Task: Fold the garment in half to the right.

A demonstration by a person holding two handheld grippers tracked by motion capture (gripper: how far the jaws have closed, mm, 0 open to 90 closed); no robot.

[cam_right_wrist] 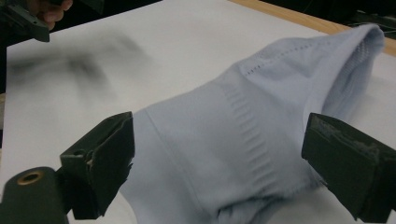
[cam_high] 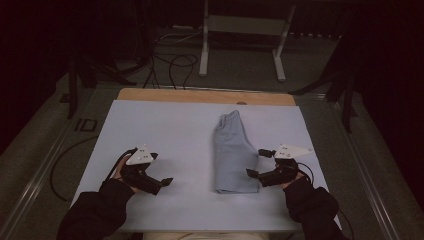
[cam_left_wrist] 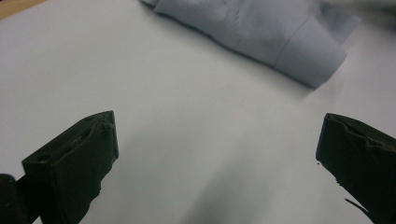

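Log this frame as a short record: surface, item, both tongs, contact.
surface: white sheet over a wooden table
item: pale blue folded garment, lying lengthwise away from the person, right of centre
left tongs: open, over bare sheet, apart from the garment
right tongs: open, at the garment's right edge near its close end, jaws either side of the fabric in the right gripper view
contact: none by the left; cannot tell whether the right touches the fabric
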